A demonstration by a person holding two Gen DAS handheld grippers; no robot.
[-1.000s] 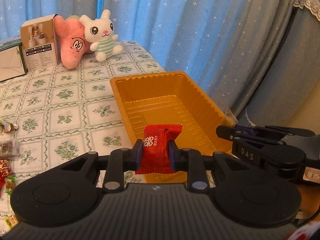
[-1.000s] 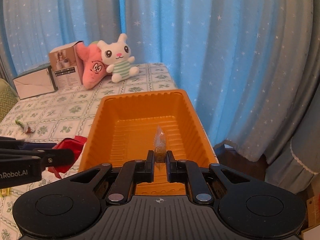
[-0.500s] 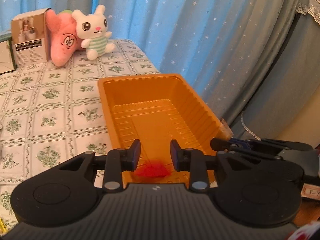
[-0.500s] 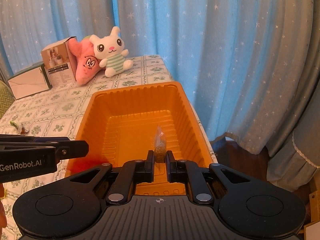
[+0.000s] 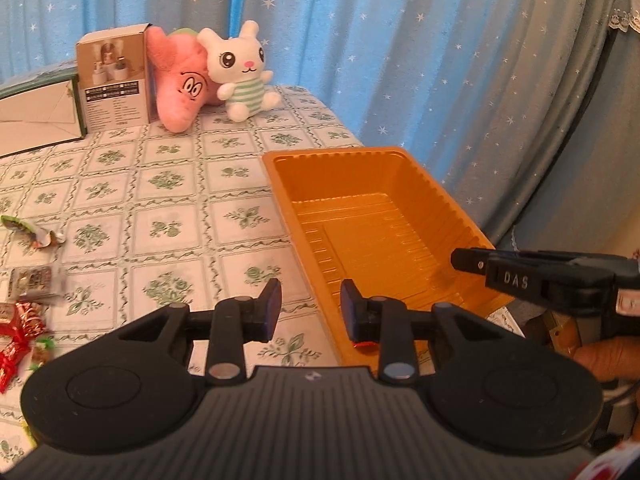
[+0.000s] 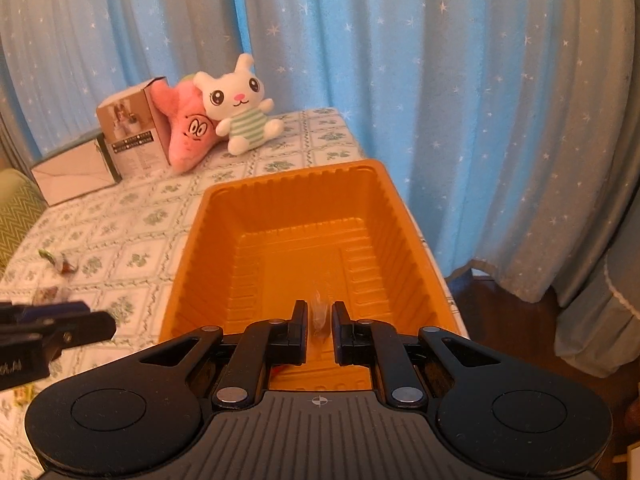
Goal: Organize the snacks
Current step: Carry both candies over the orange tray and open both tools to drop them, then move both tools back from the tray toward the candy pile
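A floral-checked surface (image 5: 168, 200) stands before blue starred curtains (image 6: 480, 80). Both grippers, left (image 5: 308, 308) and right (image 6: 320, 320), have fingers apart; a clear-wrapped snack (image 6: 319, 314) sits blurred between the right fingers, above the orange tray (image 6: 192, 248).

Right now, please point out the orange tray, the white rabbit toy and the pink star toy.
orange tray (image 6: 412, 236), right wrist view, on its right inner wall.
white rabbit toy (image 6: 236, 94), right wrist view, on its face.
pink star toy (image 5: 180, 84), left wrist view, on its body.

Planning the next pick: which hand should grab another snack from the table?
Left. The left gripper is open, empty, nearer the wrapped snacks; the right gripper is over the orange tray with a clear-wrapped snack between its fingers.
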